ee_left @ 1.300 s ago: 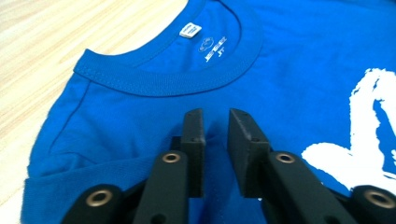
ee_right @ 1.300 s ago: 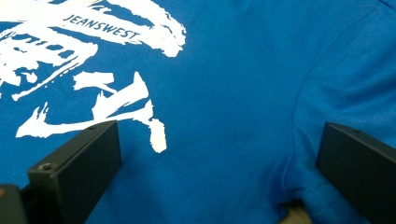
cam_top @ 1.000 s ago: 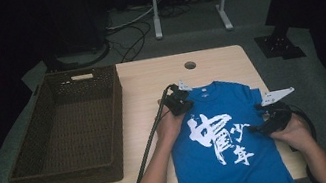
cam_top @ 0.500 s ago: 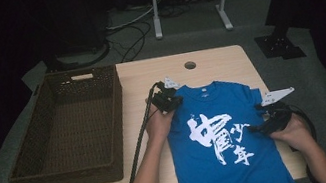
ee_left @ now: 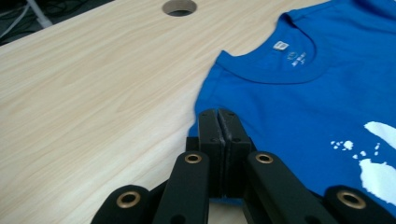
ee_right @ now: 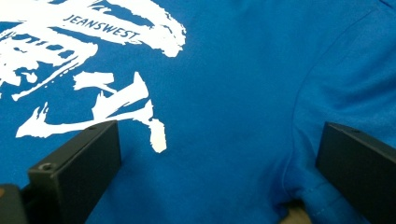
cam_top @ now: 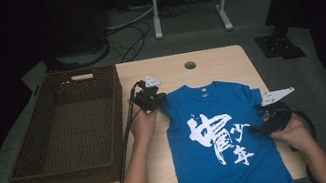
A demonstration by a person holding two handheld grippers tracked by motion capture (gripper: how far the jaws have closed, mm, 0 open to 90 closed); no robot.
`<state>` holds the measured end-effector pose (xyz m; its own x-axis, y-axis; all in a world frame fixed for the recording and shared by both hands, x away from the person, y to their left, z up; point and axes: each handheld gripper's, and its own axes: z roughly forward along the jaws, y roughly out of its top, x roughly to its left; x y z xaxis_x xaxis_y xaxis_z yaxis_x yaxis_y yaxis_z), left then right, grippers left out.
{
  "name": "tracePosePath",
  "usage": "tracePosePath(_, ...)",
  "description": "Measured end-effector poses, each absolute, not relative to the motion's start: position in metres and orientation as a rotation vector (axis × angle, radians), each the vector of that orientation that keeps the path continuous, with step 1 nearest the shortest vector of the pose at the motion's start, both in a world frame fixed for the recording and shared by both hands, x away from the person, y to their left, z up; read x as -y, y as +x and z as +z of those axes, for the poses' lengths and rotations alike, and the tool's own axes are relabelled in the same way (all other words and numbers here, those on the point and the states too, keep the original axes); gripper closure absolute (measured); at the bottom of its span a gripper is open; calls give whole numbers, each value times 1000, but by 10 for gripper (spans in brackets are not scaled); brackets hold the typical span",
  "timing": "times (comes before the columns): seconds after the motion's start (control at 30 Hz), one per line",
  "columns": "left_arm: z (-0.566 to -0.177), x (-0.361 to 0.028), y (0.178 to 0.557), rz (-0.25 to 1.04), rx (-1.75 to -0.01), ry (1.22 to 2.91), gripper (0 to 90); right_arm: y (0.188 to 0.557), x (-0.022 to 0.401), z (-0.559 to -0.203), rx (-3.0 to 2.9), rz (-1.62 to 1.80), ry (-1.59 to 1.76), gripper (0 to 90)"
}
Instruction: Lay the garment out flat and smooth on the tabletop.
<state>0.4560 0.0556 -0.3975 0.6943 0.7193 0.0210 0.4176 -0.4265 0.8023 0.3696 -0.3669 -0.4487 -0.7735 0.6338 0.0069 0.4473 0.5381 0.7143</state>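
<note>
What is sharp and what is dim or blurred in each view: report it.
High view: table lit, surroundings near black, basket dim. Left gripper view: T-shirt collar sharp, near links slightly soft. Right gripper view: print crisp, jaws slightly soft.

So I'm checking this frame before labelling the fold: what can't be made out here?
- Shirt hem: cut off by the bottom edge in the high view.
- Cloth between the left gripper jaws: the shut jaws hide the pinch in the left gripper view.
- Neck label text: too small.
- Right sleeve: cropped by the right gripper view's edge.
</note>
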Motion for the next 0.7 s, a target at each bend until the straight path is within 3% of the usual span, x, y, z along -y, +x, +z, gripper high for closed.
tracePosePath(0.4,-400,-73,457,508,-932,2069,877,370,367,-449,-2525,1064,905,0)
tracePosePath(0.53,-398,-75,454,517,-949,2050,807,370,367,-449,-2525,1064,905,0)
tracePosePath(0.7,-393,-75,448,509,-940,2019,634,370,367,-449,-2525,1064,907,0)
